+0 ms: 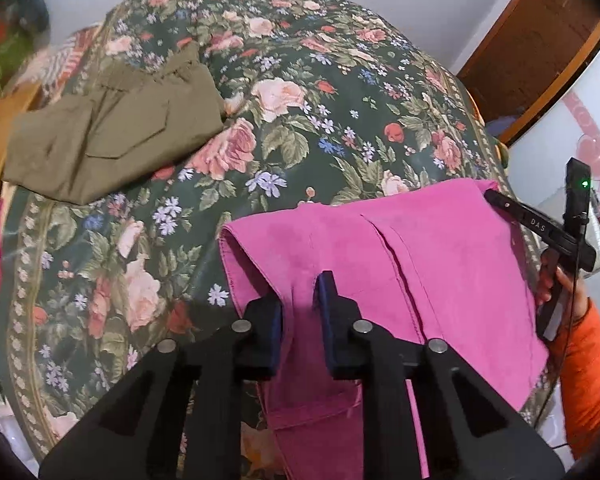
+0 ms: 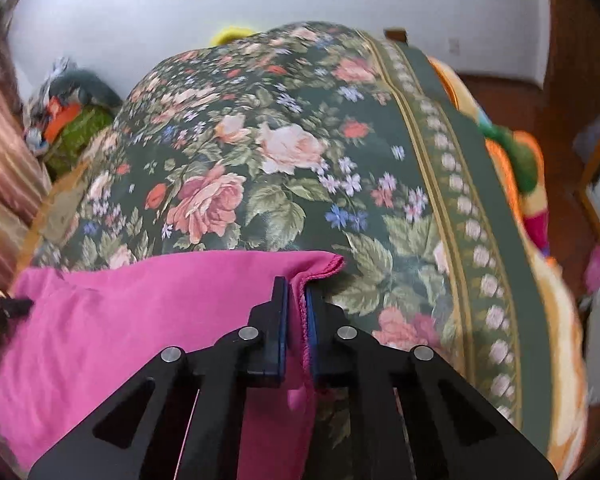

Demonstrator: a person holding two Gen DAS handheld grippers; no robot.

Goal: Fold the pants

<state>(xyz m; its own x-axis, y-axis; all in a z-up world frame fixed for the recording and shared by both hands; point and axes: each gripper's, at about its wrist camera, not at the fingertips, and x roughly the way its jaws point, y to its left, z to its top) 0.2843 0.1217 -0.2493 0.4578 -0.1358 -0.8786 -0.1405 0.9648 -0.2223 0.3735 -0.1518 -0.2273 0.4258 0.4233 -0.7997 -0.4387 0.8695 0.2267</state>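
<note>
Both the left tongs (image 1: 300, 312) and the right tongs (image 2: 296, 320) are clamped on the pink pants (image 1: 440, 260) lying at the bed's (image 1: 320, 100) near edge.

Magenta pants (image 1: 400, 248), olive garment (image 1: 112, 136), dark green floral bedspread (image 1: 320, 92)

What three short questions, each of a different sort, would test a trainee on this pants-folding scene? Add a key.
1. True or false: the right claw is shut on the hem of the pink pants.
2. What lies under the pink pants? A) floral bedspread B) bare wooden table C) tiled floor
3. What colour is the other folded garment on the bed?

Key: 1 true; 2 A; 3 olive green. The left claw also pinches a fold of the pink pants.
</note>
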